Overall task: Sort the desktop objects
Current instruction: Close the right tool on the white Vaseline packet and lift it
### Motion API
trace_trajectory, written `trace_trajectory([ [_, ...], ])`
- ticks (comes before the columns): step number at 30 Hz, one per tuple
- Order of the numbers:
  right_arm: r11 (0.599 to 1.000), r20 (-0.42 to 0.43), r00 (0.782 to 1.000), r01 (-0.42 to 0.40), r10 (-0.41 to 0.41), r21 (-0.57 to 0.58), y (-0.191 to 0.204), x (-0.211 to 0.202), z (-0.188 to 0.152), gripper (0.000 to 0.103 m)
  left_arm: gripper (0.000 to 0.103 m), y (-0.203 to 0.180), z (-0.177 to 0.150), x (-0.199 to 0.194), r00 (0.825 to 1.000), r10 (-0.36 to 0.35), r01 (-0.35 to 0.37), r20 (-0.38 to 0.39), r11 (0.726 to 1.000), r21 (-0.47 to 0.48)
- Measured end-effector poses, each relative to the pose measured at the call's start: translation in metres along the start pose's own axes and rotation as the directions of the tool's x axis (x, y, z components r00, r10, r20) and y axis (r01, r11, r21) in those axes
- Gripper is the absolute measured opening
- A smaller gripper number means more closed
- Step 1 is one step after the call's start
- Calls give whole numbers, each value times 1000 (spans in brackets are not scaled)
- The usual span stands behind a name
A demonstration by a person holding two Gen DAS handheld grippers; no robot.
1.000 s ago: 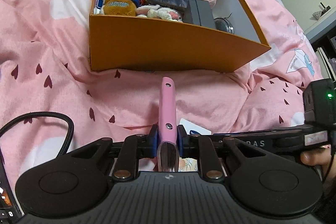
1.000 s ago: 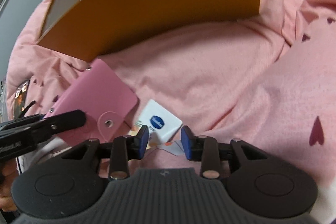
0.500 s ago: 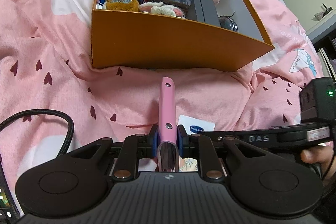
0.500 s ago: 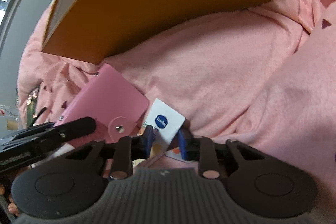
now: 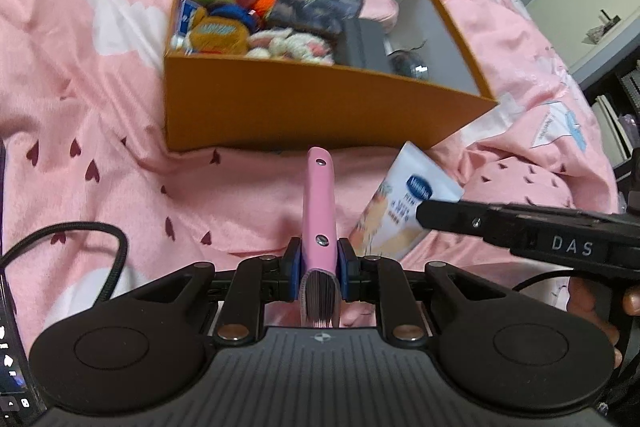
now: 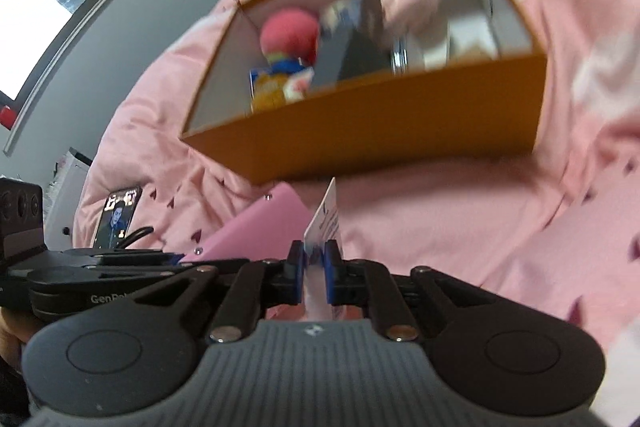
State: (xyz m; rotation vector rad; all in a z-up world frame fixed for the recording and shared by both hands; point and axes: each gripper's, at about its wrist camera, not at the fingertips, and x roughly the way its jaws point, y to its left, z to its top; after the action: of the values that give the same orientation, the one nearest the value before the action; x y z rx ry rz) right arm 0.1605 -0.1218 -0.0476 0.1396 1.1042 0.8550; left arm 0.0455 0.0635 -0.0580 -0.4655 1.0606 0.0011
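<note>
My left gripper (image 5: 318, 259) is shut on a pink card holder (image 5: 318, 199), held edge-up in front of the orange box (image 5: 304, 107). In the right wrist view the same pink card holder (image 6: 260, 227) shows at lower left. My right gripper (image 6: 313, 265) is shut on a white Vaseline sachet (image 6: 325, 217), lifted off the bedding and seen edge-on. From the left wrist view the Vaseline sachet (image 5: 400, 211) hangs tilted at the tip of the right gripper's black finger (image 5: 452, 213). The orange box (image 6: 384, 131) lies ahead and holds plush toys, a picture box and dark items.
Everything rests on a rumpled pink duvet (image 5: 100, 131) with hearts and clouds. A phone (image 6: 118, 217) with a lit screen lies on the bedding at left. A black cable (image 5: 100, 239) loops beside my left gripper. A person's hand (image 5: 592, 311) holds the right gripper.
My right gripper closed on the Vaseline sachet and raised it off the duvet, turning it edge-up. The left gripper kept the pink card holder nearly still.
</note>
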Motion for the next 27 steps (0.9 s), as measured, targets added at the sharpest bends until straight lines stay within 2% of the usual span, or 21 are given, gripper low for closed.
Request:
trace_trajectory([
  [6,997,101,994,36,-29,-66,10,-34,9,12,20,-18,7,-20,997,-69,67,46,997,36],
  [12,992,213,976,72,-49,-100,19,-65,25,11,20,-35,22,-36,986,-119,112,119,991,68],
  [19,979,345,935,138,-79,-150,27,-94,55,11,20,-45,54,-49,965,-170,156,197,984,83],
  [22,975,388,917,162,-91,-154,28,-96,69,11,20,-44,73,-52,948,-190,178,257,982,67],
  [25,961,445,886,225,-132,-164,29,-93,82,11,20,-39,91,-45,935,-195,195,295,980,31],
  [27,950,471,868,264,-157,-169,28,-87,90,11,20,-39,101,-36,934,-189,193,302,981,17],
])
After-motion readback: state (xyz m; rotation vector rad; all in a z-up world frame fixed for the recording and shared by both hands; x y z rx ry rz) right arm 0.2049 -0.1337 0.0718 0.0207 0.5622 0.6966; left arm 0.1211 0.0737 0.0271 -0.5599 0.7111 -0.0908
